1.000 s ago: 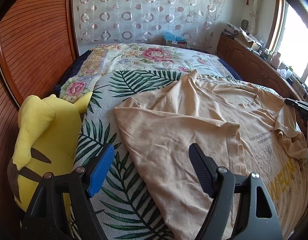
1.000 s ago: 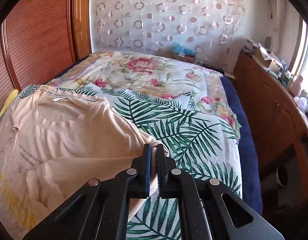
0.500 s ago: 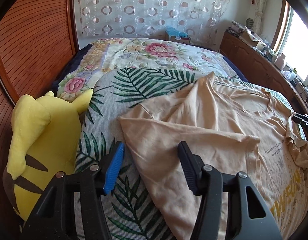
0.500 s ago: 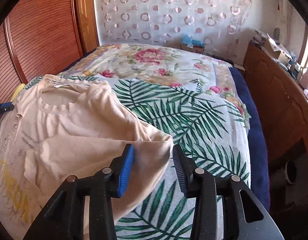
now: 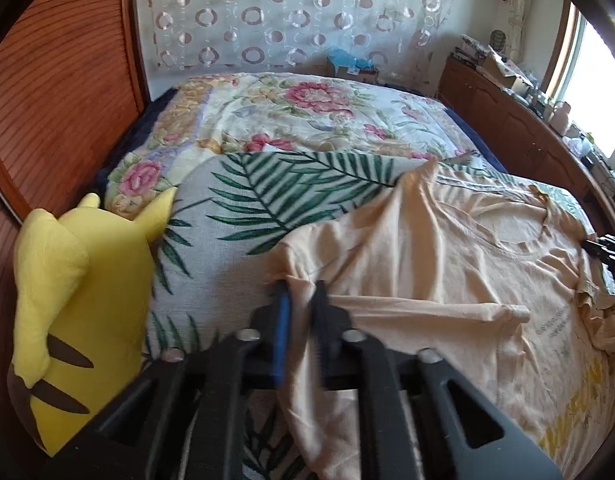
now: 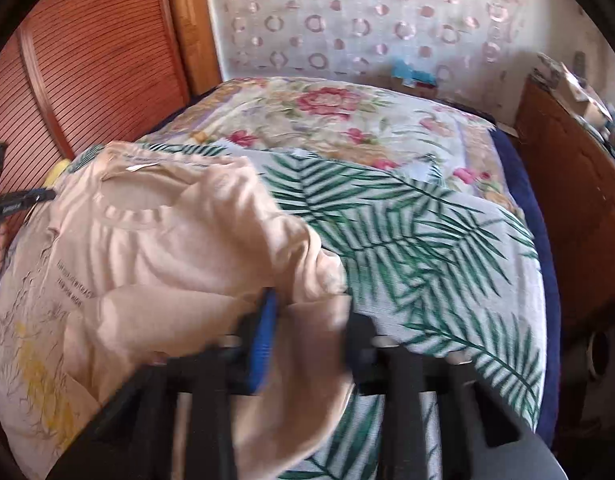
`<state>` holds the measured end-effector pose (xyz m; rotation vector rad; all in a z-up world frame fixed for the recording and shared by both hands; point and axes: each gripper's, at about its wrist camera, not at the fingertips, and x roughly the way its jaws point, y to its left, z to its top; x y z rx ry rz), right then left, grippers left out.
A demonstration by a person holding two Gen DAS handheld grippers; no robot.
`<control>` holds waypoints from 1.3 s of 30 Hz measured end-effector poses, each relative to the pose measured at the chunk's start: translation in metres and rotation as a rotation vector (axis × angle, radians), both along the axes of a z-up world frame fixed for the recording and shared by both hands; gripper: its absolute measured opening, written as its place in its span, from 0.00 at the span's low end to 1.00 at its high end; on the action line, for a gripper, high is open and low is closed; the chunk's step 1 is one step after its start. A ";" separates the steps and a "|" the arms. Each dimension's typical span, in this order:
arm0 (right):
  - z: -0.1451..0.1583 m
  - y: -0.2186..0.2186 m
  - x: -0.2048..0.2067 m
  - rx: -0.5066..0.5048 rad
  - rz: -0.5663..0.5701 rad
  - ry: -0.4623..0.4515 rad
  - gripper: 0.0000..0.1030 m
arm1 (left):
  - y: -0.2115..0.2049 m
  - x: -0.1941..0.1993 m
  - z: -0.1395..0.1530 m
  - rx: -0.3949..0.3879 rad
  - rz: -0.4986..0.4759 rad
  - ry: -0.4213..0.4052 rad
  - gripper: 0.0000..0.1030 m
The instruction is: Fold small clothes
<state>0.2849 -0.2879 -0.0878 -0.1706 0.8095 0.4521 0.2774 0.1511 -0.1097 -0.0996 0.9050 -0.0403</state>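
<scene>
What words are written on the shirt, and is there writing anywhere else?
Small dark lines of text on the shirt: too blurred to read.
Big yellow letters lower on the shirt: cut off and creased, unreadable.
White neck tag: no text visible.
Label on the left gripper's handle: too small to read.
Nothing else bears readable writing.
</scene>
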 end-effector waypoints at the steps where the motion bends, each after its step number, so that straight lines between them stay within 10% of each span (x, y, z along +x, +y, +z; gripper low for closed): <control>1: 0.001 0.003 -0.001 -0.011 0.010 -0.009 0.11 | -0.003 -0.002 0.002 0.006 -0.004 -0.001 0.06; 18: 0.054 -0.063 -0.204 0.151 0.048 -0.246 0.08 | -0.036 -0.216 0.087 -0.109 -0.073 -0.311 0.05; 39: 0.039 -0.131 -0.359 0.117 0.046 -0.044 0.09 | -0.021 -0.331 0.062 -0.090 -0.036 -0.182 0.06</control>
